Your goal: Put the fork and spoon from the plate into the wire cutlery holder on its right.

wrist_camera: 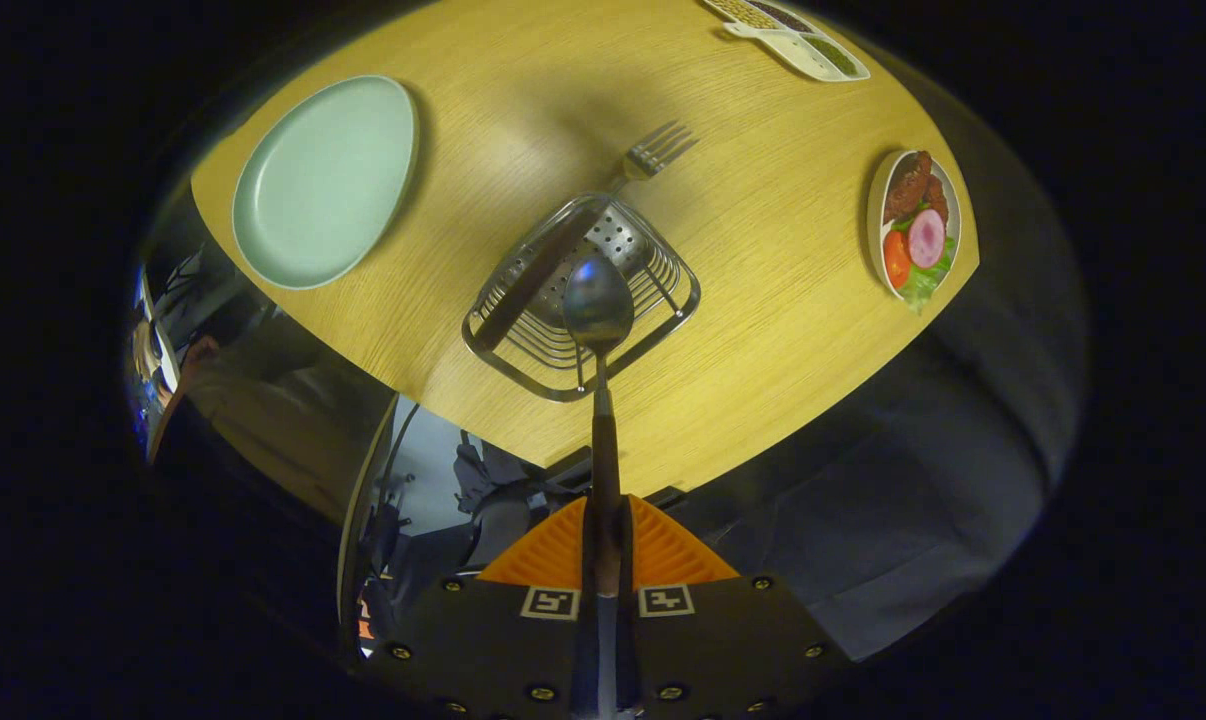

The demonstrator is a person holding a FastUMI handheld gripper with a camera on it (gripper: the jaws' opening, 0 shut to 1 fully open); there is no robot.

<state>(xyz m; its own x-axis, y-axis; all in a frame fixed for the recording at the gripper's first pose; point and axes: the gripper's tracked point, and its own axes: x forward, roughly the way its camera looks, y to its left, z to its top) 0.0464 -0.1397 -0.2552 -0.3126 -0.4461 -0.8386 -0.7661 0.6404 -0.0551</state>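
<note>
- The wire cutlery holder [581, 295] is sitting on the wooden tabletop [763, 300], just ahead of your jaws, and it is holding the fork [578, 240].
- The fork is lying slanted across the holder, its dark handle resting on the near-left rim and its tines sticking out past the far rim over the tabletop.
- The pale green plate [325, 182] is lying well to the left of the holder with nothing on it.
- To the right, a small plate of food [915, 225] is carrying brown patties, a pink slice, a tomato piece and green leaves.
- Beyond it, a divided tray [798, 35] is holding grains or seeds in separate compartments.
- No writing is readable from here.
- Your gripper [603, 545] is clamping the spoon [597, 310] by its dark handle, jaws closed tight on both sides.
- The spoon's shiny metal bowl is hanging over the holder's near side.
</note>
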